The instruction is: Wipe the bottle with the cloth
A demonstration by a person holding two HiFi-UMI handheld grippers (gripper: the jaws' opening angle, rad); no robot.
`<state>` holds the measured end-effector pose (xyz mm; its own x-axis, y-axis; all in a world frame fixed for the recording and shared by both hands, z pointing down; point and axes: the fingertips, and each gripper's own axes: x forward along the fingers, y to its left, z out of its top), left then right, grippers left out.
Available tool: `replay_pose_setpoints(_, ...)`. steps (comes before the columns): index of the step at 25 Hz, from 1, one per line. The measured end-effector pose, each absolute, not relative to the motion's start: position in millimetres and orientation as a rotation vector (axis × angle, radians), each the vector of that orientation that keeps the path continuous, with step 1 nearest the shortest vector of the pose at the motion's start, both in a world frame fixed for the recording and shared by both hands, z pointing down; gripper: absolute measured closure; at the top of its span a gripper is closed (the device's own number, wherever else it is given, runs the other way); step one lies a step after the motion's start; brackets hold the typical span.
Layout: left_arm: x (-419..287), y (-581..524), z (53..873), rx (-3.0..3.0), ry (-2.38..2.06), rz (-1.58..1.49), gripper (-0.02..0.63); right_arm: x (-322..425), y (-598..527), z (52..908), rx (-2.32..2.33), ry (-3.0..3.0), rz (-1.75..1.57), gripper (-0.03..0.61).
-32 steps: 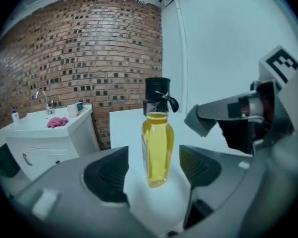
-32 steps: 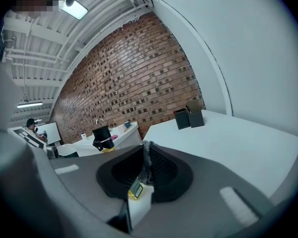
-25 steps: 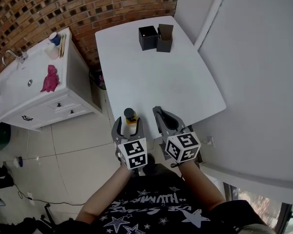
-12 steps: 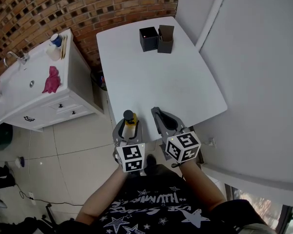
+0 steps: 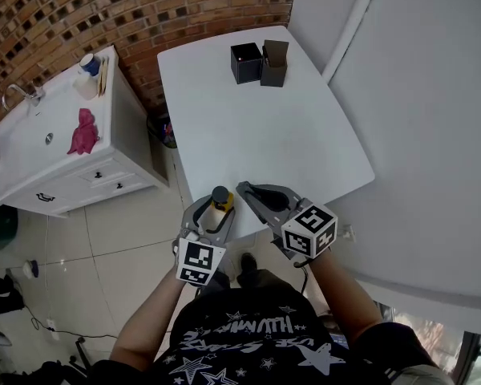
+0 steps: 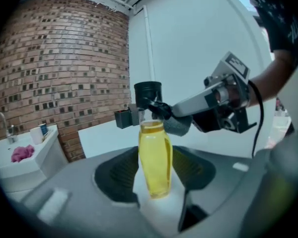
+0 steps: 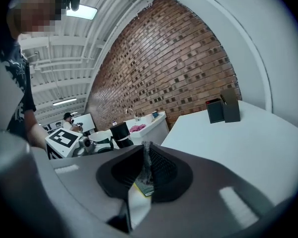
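Note:
A clear bottle (image 5: 221, 200) of yellow liquid with a black cap is at the near edge of the white table (image 5: 264, 135). My left gripper (image 5: 214, 209) is shut on its body (image 6: 155, 157), one pad pressing each side. Whether its base rests on the table I cannot tell. My right gripper (image 5: 245, 189) points left at the bottle's cap. It is shut on a thin grey cloth (image 7: 146, 170). In the left gripper view that cloth (image 6: 178, 126) bunches at the right gripper's tips (image 6: 159, 109), right against the bottle's neck.
Two black boxes (image 5: 244, 61) (image 5: 272, 64) stand at the table's far end. A white sink cabinet (image 5: 104, 159) is at the left, carrying a pink rag (image 5: 82, 131) and a cup (image 5: 88, 62). Brick wall behind, white wall at the right, tiled floor below.
The left jaws have shut on the bottle and that gripper has swung its rear leftward. The right gripper has turned left, bringing its tips from beside the bottle up to its cap.

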<state>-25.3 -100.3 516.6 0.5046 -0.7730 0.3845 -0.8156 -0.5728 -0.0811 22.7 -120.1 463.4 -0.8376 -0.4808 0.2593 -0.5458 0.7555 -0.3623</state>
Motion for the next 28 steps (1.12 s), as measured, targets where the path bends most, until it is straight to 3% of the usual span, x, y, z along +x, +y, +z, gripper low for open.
replay_pose_setpoints(13, -14.9, -88.2, 515.5, 2.956, -0.783, 0.567, 0.403, 8.9, -123.9, 460.3, 0.825, -2.806, 0.788, 0.541)
replay_pose_setpoints(28, -12.4, -85.2, 512.5, 3.005, -0.611, 0.536, 0.405, 13.7, -125.2, 505.4, 1.007, -2.717, 1.185, 0.541)
